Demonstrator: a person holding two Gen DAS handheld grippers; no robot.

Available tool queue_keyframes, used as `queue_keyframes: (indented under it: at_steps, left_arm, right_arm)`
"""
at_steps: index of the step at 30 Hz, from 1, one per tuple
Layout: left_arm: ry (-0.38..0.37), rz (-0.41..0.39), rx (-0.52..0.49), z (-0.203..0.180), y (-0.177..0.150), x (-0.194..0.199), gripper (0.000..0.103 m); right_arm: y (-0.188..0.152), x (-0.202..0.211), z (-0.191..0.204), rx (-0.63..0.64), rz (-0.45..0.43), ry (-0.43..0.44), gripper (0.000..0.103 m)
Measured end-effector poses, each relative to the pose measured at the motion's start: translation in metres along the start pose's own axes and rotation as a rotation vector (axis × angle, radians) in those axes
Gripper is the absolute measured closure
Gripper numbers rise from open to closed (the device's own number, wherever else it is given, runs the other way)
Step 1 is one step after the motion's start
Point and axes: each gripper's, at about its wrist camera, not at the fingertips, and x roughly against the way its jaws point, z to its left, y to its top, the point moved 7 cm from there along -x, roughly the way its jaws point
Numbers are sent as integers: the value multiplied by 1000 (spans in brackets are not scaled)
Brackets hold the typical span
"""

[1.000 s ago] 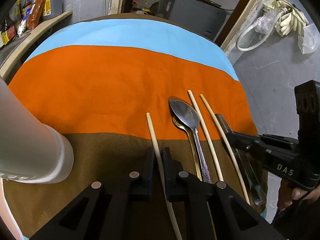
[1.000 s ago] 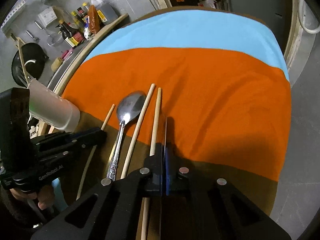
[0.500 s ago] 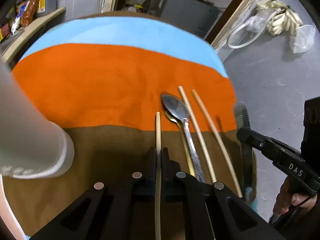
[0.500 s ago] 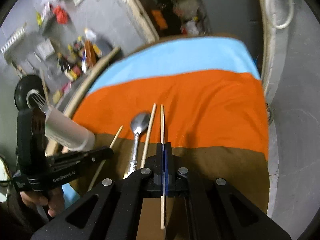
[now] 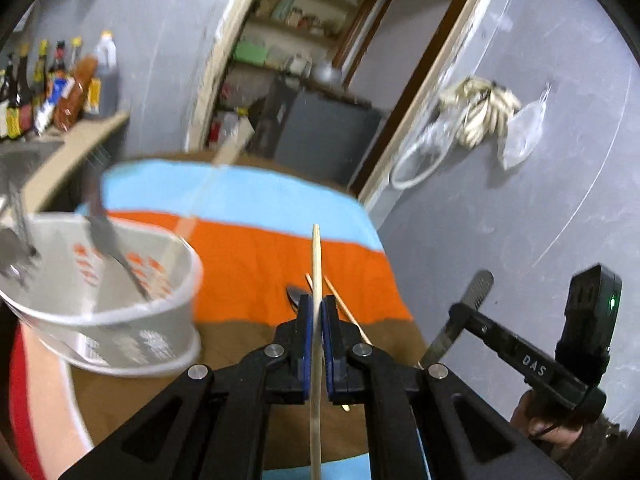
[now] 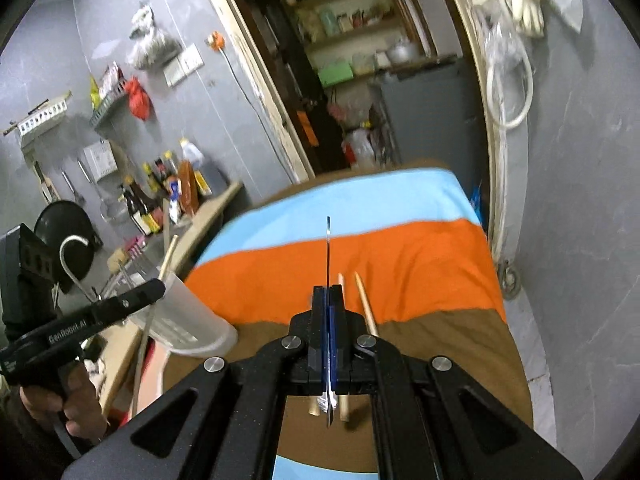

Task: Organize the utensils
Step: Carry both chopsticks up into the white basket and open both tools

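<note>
My left gripper [image 5: 316,308] is shut on a wooden chopstick [image 5: 316,256], held well above the striped cloth [image 5: 248,256]. The white utensil holder [image 5: 120,320] stands low left of it, with a fork [image 5: 108,248] and another chopstick inside. My right gripper [image 6: 329,292] is shut on a table knife [image 6: 328,248], seen edge-on and raised off the table. The left wrist view shows that gripper [image 5: 454,312] at the right with the knife [image 5: 478,286] slanting up. A spoon [image 5: 293,294] and two chopsticks [image 6: 364,300] lie on the cloth, partly hidden by the fingers.
Sauce bottles [image 5: 60,88] line a wooden counter [image 6: 208,216] left of the table. Behind the table is a doorway with shelves and a grey cabinet [image 5: 320,132]. A grey wall with a hose and a bag [image 5: 480,116] runs close along the table's right edge.
Both grippers have lifted off the cloth and tilted up, the left carrying the chopstick and the right the knife. The holder's open top now shows in the left wrist view.
</note>
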Motion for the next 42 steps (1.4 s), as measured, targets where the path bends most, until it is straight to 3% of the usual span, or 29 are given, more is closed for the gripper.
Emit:
queue_keyframes:
  at_steps: [13,19,27,42]
  left_arm:
    - [56,-280,46,104,105,96,98]
    - [79,-356,83,146,128,107,98]
    - [88,-399,123,184,144,88,98]
    - [107,-420,143,195,126,49,98]
  right_arm:
    - [44,15,141,78,-139,101,102]
    - [63,12,190,107,-193,121,102]
    - [67,-8,210,93,-205,97,102]
    - [33,-65,216,104,-130,65,102]
